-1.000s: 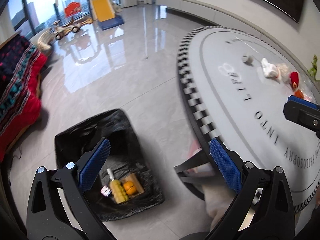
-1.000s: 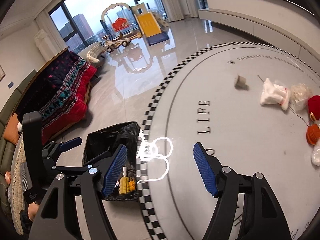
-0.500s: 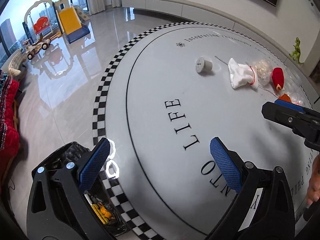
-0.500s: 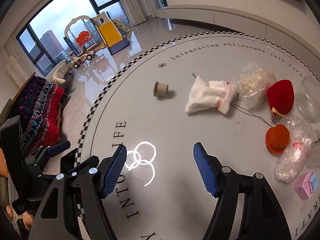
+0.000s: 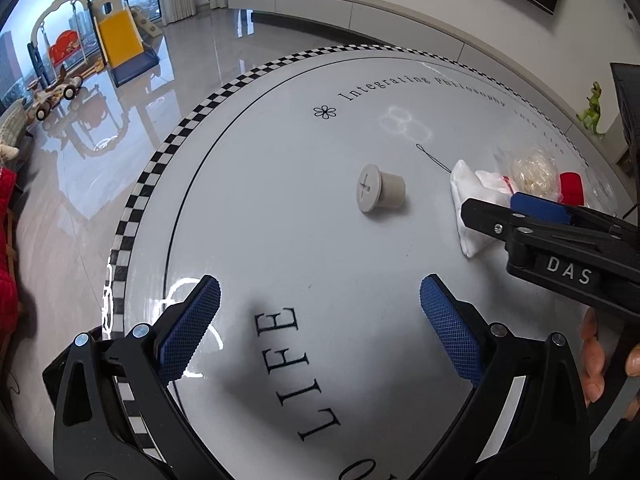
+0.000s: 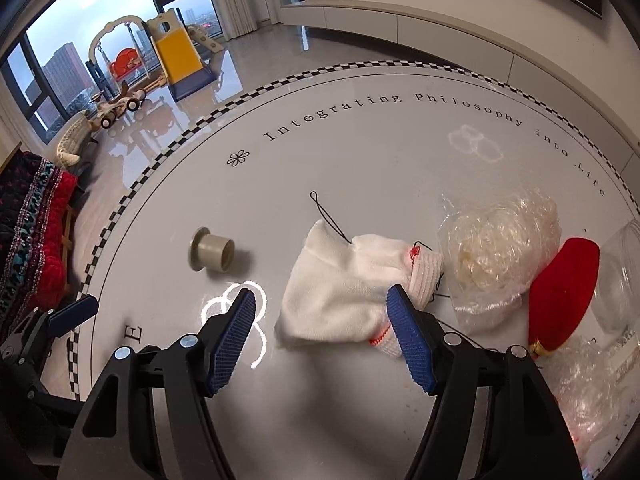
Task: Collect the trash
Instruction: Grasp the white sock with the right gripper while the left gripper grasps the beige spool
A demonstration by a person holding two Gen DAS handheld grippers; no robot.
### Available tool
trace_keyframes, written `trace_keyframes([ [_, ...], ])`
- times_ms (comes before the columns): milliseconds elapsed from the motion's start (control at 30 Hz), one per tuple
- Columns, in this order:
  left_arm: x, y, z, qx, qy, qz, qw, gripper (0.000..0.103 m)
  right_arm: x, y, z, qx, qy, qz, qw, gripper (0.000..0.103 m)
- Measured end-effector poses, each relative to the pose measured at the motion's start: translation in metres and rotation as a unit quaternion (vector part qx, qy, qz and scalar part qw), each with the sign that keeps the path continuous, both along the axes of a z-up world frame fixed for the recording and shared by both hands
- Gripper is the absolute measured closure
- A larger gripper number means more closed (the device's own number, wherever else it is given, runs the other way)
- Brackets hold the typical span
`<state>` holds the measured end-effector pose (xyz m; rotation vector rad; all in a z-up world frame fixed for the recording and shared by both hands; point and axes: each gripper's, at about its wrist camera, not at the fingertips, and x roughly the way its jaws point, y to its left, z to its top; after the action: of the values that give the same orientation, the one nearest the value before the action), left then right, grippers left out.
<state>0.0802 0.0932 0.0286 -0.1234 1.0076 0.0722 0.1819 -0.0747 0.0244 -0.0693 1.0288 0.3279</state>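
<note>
Both grippers are hanging over the round tabletop (image 5: 248,184), angled down at it, nothing in either one. R gripper (image 6: 322,334) fingers are standing wide & empty; L gripper (image 5: 320,320) fingers are also spread wide, nothing btwn them.

Trash is sitting on the far right part of the tabletop: white glove (image 6: 340,284) lying flat, right in front of the R gripper, its cuff partly behind the right finger. Black thread (image 6: 328,216) is trailing off the glove. Clear plastic wad (image 6: 500,248) is just beside the cuff, red pouch (image 6: 560,292) touching the wad. Grey plug (image 5: 380,192) is lying on its side, apart from the rest, ahead of the L gripper. Bin isn't showing clearly in either view.

Step in hand, as I read it: R going for the glove, L prob. for the plug.

Doing it well:
- Glove is limp & flat, so drop the fingers onto the tabletop w/ a fold of cloth btwn them, then pinch; bunch it rather than skim it.
- Aim mid-glove, not the cuff, to avoid dragging the wad or pouch.
- Thread may snag & pull things along; lift slowly.
- Plug could roll; straddle the body across its axis, not the flange.
</note>
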Motion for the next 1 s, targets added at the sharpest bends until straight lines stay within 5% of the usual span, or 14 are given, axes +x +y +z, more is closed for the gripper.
trace_keyframes([
  [133,0.015,-0.006,-0.004,-0.002,0.003,-0.006,1.0,0.006,0.007,0.002,-0.008,-0.014,0.006,0.002,1.0,0.04],
  [233,0.026,-0.011,-0.006,0.001,0.004,-0.01,0.9999,0.006,0.011,0.0,-0.008,-0.026,0.005,0.002,1.0,0.062],
  [300,0.035,-0.014,-0.006,0.005,0.001,-0.012,0.9999,0.006,0.015,-0.005,-0.006,-0.007,0.014,0.0,1.0,0.085],
  [433,0.05,-0.02,-0.007,0.019,-0.016,-0.017,0.9995,0.007,0.014,-0.02,0.008,0.04,0.009,-0.005,0.999,0.088],
  [600,0.06,-0.026,-0.013,0.02,-0.012,-0.032,0.9992,0.052,0.007,-0.03,0.017,0.062,0.003,-0.003,0.998,0.088],
  [733,0.054,-0.027,-0.012,0.027,-0.02,-0.034,0.9988,0.074,0.001,-0.035,0.02,0.071,0.002,-0.002,0.997,0.088],
  [1000,0.021,-0.018,0.004,0.004,-0.027,-0.035,0.999,0.074,-0.029,-0.029,0.036,0.092,0.008,0.004,0.996,0.088],
])
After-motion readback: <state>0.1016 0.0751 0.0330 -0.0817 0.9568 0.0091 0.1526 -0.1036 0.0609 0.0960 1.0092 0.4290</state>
